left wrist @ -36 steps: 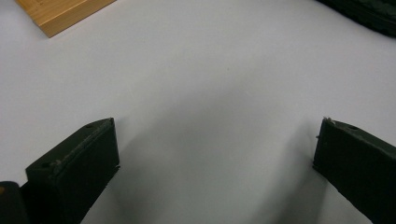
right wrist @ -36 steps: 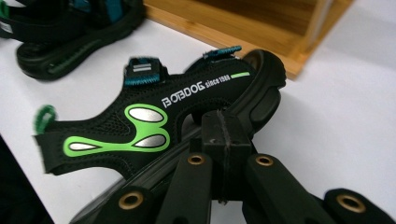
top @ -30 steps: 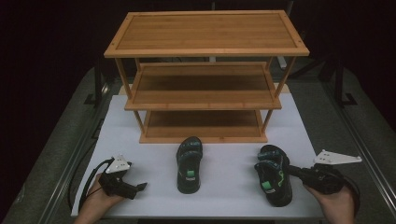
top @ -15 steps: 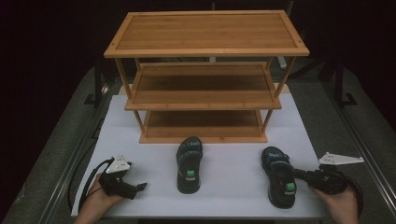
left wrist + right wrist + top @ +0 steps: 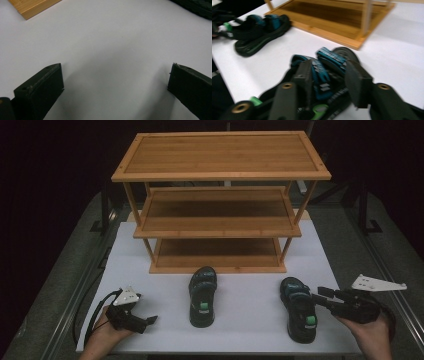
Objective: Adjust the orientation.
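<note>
A three-tier wooden rack [image 5: 220,200] stands at the back of the white mat [image 5: 150,285]. In front of its right end lies the right sandal [image 5: 299,312], long axis pointing toward the rack; the left sandal [image 5: 202,295] lies before the rack's middle. The right gripper [image 5: 322,295], nearer, has just been opening, its jaws now apart beside the sandal's straps, releasing them. The left gripper [image 5: 150,320] rests wide open, empty.
</note>
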The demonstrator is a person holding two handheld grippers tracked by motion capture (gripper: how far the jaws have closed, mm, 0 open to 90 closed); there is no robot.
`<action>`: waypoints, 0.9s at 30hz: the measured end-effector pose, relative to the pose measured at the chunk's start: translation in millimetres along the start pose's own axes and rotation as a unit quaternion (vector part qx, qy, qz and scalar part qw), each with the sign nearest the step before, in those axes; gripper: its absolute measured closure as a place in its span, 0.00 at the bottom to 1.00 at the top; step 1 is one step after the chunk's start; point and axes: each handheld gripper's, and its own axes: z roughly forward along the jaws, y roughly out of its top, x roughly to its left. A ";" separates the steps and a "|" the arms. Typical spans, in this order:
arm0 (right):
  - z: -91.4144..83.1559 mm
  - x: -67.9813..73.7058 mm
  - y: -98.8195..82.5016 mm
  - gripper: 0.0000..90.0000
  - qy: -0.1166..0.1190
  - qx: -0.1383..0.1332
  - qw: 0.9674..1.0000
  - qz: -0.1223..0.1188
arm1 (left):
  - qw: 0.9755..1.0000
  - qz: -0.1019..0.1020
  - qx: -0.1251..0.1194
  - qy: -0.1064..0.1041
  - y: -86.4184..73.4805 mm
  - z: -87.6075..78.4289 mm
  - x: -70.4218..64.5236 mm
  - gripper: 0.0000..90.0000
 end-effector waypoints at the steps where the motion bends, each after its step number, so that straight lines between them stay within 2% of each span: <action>1: 3.1 1.2 1.4 0.57 0.005 0.002 1.000 -0.005 | 1.000 0.000 0.000 0.000 0.0 0.0 0.0 0.00; 8: 24.1 3.5 7.1 0.53 0.036 0.030 0.999 -0.027 | 1.000 0.000 0.000 0.000 0.0 0.0 0.0 0.00; 13: 35.5 2.2 4.7 0.60 0.049 0.048 0.997 -0.034 | 1.000 0.000 0.000 0.000 0.0 0.0 -0.1 0.00; 19: 34.2 1.3 3.3 0.73 0.050 0.047 0.997 -0.040 | 1.000 0.000 0.000 0.000 0.0 0.0 0.0 0.00; 27: 32.0 1.2 3.6 0.75 0.050 0.045 0.997 -0.041 | 1.000 0.000 0.000 0.000 0.0 0.0 0.0 0.00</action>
